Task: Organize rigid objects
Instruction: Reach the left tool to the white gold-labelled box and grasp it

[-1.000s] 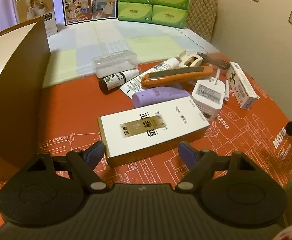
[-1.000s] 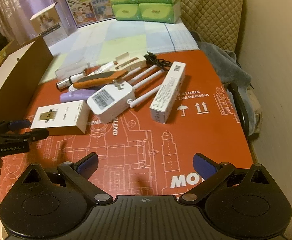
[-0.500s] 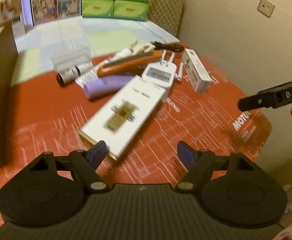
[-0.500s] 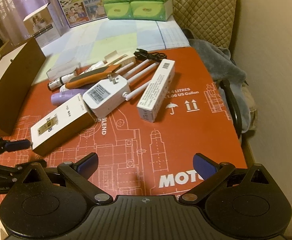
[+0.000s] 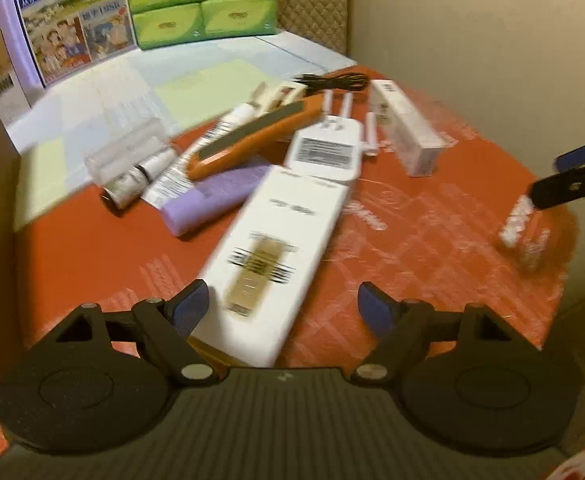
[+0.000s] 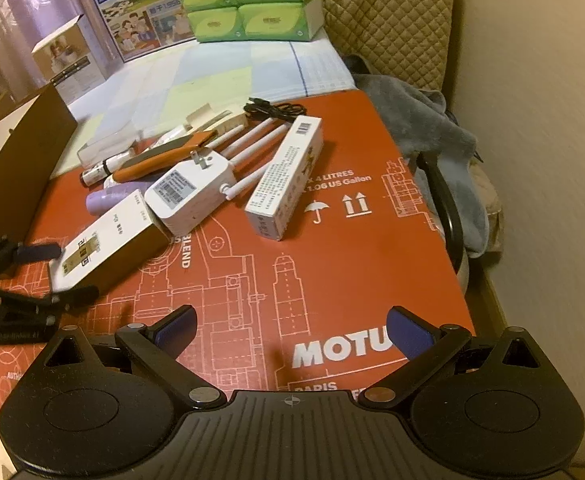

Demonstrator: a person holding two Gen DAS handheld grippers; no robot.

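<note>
White box between opening left gripper

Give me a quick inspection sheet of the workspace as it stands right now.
Surface: red printed mat, over a pale checked cloth.
Job's things: long white box with gold label, near end between the fingers of the left gripper, jaws opening, pads not seen pressing; white plug-in router touching its far end; slim white carton; orange-handled tool; purple tube; small dark bottle; clear plastic case.
Clutter: brown cardboard box at left edge, contents hidden.
Grippers: right gripper open, above bare mat.
Cables: black cord at the far end of the mat.
Surroundings: green tissue packs, milk carton case, quilted cushion, grey cloth.
</note>
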